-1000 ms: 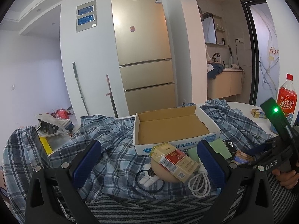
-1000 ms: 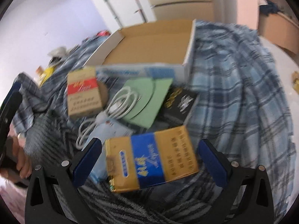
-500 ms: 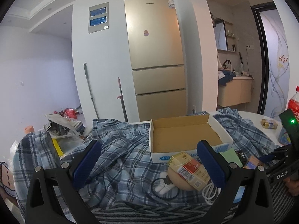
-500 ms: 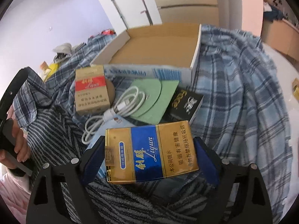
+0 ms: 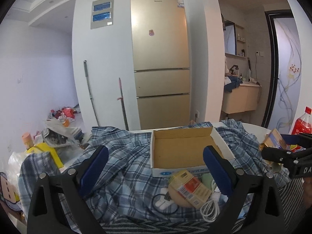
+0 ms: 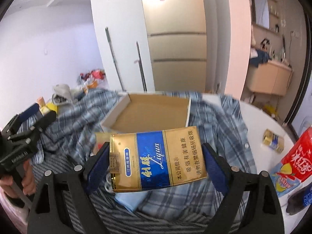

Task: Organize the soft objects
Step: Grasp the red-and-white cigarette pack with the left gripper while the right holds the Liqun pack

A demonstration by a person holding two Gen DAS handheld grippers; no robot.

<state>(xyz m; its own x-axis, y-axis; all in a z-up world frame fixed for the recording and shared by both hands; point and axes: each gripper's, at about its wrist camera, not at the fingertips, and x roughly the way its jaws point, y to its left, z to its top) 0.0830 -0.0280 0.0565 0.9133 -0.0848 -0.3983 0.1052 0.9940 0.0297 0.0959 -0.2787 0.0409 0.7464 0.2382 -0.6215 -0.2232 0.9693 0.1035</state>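
Gripping the gold-blue soft pack (image 6: 158,161) across its long axis, right gripper (image 6: 156,163) is holding it just short of cardboard box (image 6: 154,111), straight ahead; left gripper (image 5: 156,167), empty w/ jaws closing, is sitting farther off.

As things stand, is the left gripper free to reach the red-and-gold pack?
Probably yes: the left gripper holds nothing, its jaws are closing, and the pack lies uncovered just ahead on the plaid cloth.

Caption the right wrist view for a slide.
Right tongs clamp a gold-and-blue cigarette pack, lifted above the plaid cloth before the empty cardboard box.
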